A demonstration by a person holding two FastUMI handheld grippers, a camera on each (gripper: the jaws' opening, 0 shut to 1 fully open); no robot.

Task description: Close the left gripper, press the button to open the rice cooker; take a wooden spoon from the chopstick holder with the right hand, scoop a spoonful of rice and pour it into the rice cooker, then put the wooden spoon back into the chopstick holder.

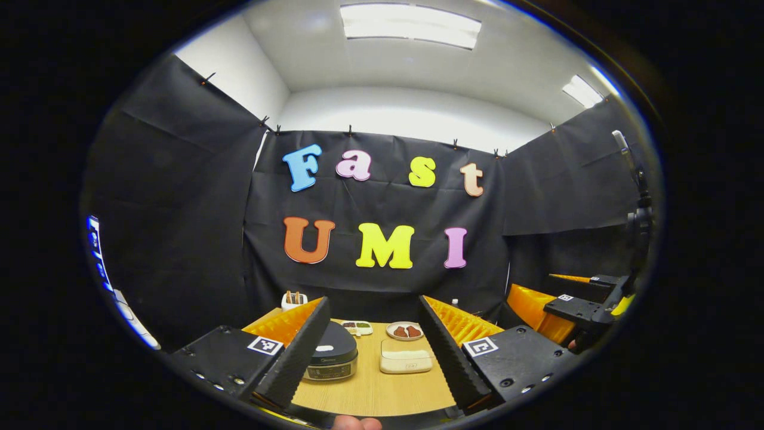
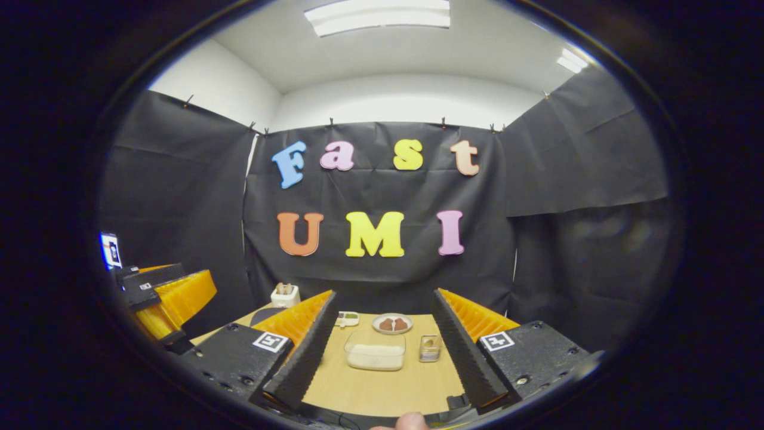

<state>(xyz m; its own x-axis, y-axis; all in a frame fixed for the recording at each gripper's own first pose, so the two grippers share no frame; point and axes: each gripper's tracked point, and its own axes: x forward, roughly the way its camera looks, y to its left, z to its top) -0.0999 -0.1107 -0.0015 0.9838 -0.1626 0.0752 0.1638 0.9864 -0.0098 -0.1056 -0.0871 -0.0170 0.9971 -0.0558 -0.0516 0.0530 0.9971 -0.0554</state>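
Note:
My left gripper (image 1: 374,306) is open and held above the near edge of the wooden table (image 1: 370,394). The rice cooker (image 1: 332,357), dark-lidded and closed, sits just beyond its left finger. A clear box of rice (image 1: 406,358) lies right of the cooker. At the back left stands the white chopstick holder (image 1: 293,298) with wooden handles sticking out. My right gripper (image 2: 385,295) is open too, with nothing in it, facing the rice box (image 2: 376,352). The chopstick holder (image 2: 285,294) is far left of it. Part of the cooker (image 2: 265,315) peeks out behind its left finger.
A plate with brown food (image 1: 404,330) and a small dish (image 1: 358,327) sit at the table's back. A small glass-like container (image 2: 430,348) stands right of the rice box. The right gripper (image 1: 582,309) shows at the far right, the left gripper (image 2: 170,292) at the far left.

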